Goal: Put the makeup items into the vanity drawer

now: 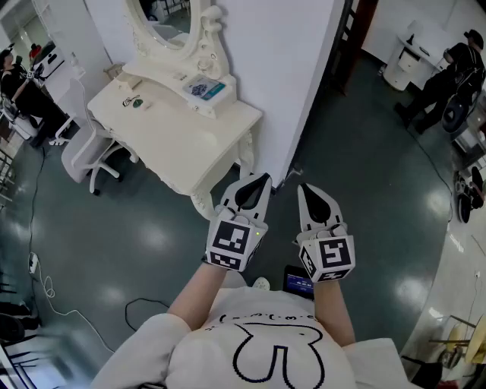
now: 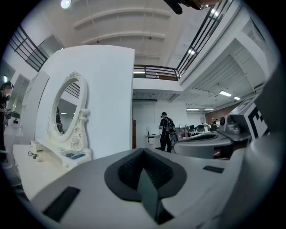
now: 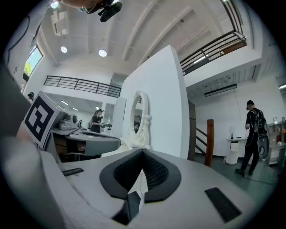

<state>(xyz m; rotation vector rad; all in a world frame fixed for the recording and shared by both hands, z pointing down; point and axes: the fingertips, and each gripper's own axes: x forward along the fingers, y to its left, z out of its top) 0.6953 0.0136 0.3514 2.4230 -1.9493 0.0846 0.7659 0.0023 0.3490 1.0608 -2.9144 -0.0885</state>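
The white vanity table [image 1: 175, 133] stands ahead and to the left, with an oval mirror [image 1: 171, 23] at its back. A teal and blue makeup palette [image 1: 203, 90] lies on its small raised shelf, and small dark items [image 1: 137, 104] lie on the top near the far left corner. No drawer front shows from here. My left gripper [image 1: 257, 184] and right gripper [image 1: 307, 190] are held side by side over the floor, short of the table's near corner. Both are shut with nothing between the pads. In the left gripper view the shut gripper [image 2: 144, 172] points past the mirror [image 2: 65, 109] and the palette [image 2: 73, 155]. The right gripper [image 3: 142, 172] points toward the mirror [image 3: 137, 118].
A white partition wall [image 1: 292, 68] rises behind the vanity. A white chair [image 1: 87, 152] stands at its left side. Cables [image 1: 45, 292] trail on the dark floor at left. A dark device [image 1: 298, 283] lies near my feet. A person in black [image 1: 448, 76] stands far right.
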